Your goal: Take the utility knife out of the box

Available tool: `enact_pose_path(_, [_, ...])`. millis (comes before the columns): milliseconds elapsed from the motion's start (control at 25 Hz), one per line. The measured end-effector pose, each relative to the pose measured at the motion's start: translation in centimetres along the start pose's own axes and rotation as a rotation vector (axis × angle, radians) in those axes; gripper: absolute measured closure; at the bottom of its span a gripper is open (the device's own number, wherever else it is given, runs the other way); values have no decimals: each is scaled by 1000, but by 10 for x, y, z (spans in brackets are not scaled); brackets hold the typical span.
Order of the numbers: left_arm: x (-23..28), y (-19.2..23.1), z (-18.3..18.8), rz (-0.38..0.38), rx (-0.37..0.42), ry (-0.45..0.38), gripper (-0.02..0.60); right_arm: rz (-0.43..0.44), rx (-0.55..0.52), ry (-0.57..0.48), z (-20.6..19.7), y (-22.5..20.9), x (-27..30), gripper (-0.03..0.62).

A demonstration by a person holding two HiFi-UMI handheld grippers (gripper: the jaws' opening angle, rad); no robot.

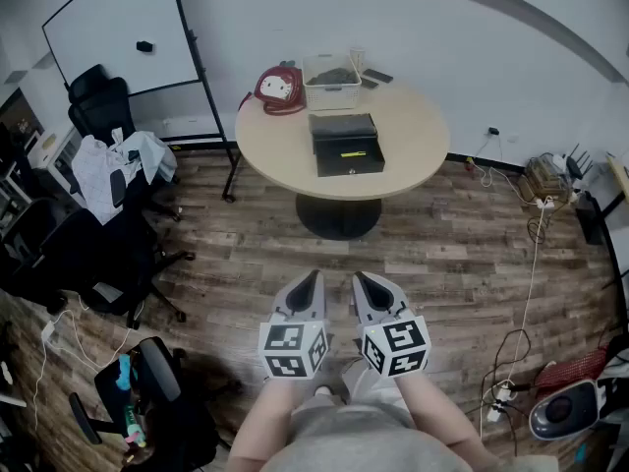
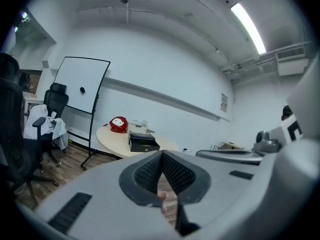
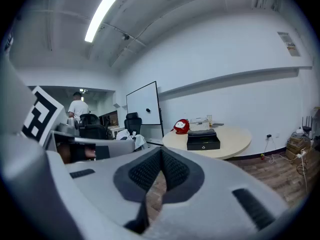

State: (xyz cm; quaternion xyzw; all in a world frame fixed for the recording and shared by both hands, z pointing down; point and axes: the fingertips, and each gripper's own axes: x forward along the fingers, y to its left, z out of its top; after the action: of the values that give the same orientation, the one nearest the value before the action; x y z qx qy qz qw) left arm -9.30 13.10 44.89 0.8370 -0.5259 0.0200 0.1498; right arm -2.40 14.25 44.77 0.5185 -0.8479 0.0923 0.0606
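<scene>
A black box (image 1: 346, 144) with a yellow-green strip on its front stands shut on the round beige table (image 1: 418, 131); no utility knife shows. The box also appears far off in the left gripper view (image 2: 143, 144) and the right gripper view (image 3: 203, 139). My left gripper (image 1: 315, 276) and right gripper (image 1: 360, 277) are held side by side low in the head view, well short of the table, above the wood floor. Both point toward the table with jaws closed to a point and nothing between them (image 2: 162, 153) (image 3: 161, 150).
On the table behind the box sit a red bag (image 1: 279, 89) and a white basket (image 1: 331, 82). A whiteboard (image 1: 123, 29) and office chairs (image 1: 98, 106) stand at the left. Cables (image 1: 531, 264) lie on the floor at the right. A person (image 3: 78, 106) stands far back.
</scene>
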Motion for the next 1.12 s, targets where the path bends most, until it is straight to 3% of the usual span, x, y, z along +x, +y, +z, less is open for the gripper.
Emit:
enact_pose_path(600, [-20,-1,-2,-30,-1,20,578,-7,-4,1,-3,26,-14,594])
enact_pose_path(1120, [-13,10,-1,-25,-8,22,578,-12,60,-17,-3,15,-10,594])
